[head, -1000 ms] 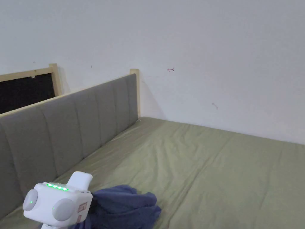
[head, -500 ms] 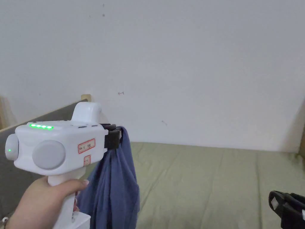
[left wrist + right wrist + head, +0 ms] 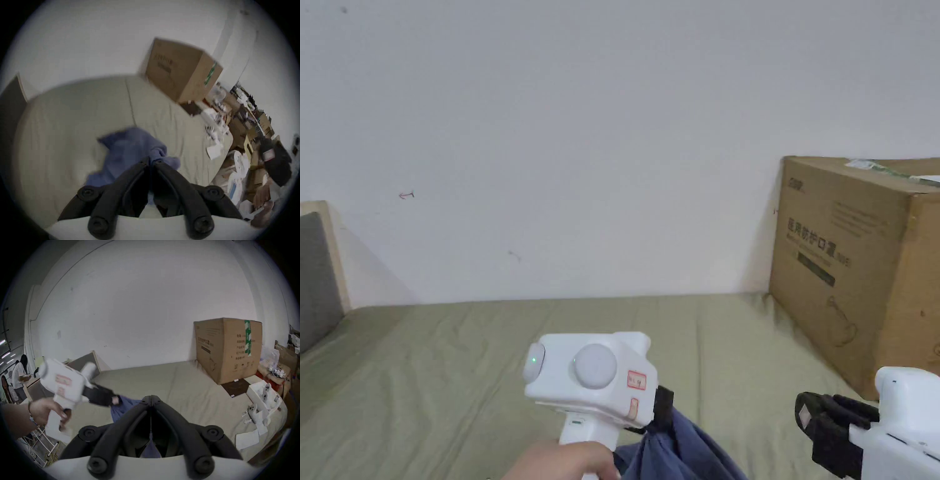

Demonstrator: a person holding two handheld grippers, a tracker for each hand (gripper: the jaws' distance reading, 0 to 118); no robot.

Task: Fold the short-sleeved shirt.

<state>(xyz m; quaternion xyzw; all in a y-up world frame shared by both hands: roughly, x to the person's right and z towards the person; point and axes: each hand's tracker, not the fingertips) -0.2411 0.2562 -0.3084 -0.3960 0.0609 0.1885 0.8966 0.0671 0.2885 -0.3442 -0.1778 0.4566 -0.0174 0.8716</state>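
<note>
Left gripper lifting the blue shirt over the bed.

Head view: the left gripper (image 3: 660, 406) has its fingers clamped on a bunch of the shirt (image 3: 681, 453), which hangs near the bed's (image 3: 456, 369) front edge; the right gripper (image 3: 828, 425) is just beside it, toward the right edge, and I cannot tell here how its fingers stand. A box (image 3: 850, 269) sits at the bed's far right corner.
Left gripper view: the fingers (image 3: 142, 164) meet on shirt cloth, the rest trailing onto the sheet.
Right gripper view: its fingers (image 3: 146, 400) are together, a sliver of blue cloth showing between them lower down; the left gripper holds the shirt beyond them.
</note>
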